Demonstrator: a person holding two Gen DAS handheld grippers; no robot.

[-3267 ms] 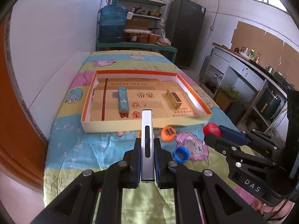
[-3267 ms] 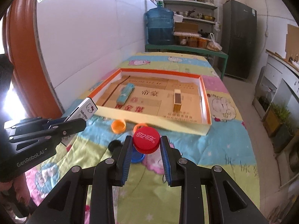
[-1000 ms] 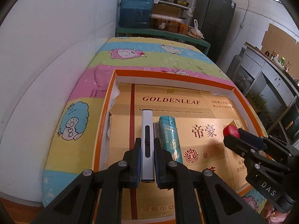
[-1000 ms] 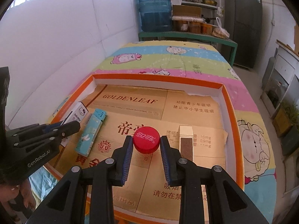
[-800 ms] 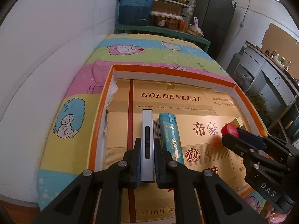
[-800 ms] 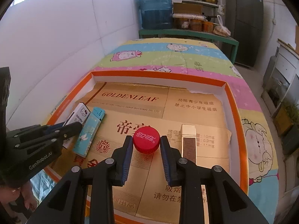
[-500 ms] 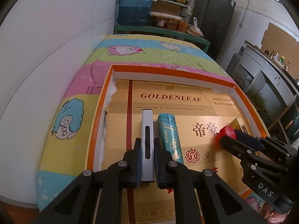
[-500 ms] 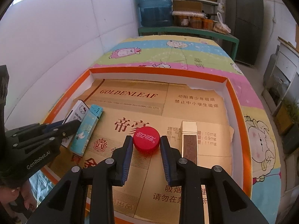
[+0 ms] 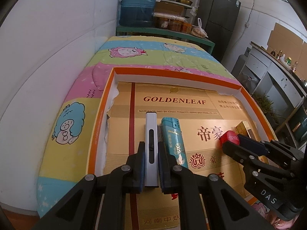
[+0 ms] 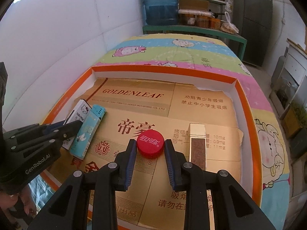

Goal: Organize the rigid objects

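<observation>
- The left gripper [image 9: 151, 153] pinches a slim white lighter [image 9: 151, 145] with a cartoon-cat print, held edge-up between its 2 pads; the grip is unchanged from 3.3 seconds earlier.
- The right gripper [image 10: 150, 149] clamps a red bottle cap [image 10: 150, 143] by its rim, top face up, as before.
- Just right of the left jaws lies a teal lighter [image 9: 173, 140], touching or nearly touching the white one.
- Just right of the right jaws lies a gold lighter [image 10: 197, 143], flat and lengthwise.
- Beneath both tools sits the orange-rimmed box [image 9: 99, 118], lined with gold cardboard; earlier both grippers hung over the quilt in front of it, among loose caps.
- Beyond the box, the cartoon quilt [image 9: 153, 57] runs to a blue water jug [image 9: 137, 5].
</observation>
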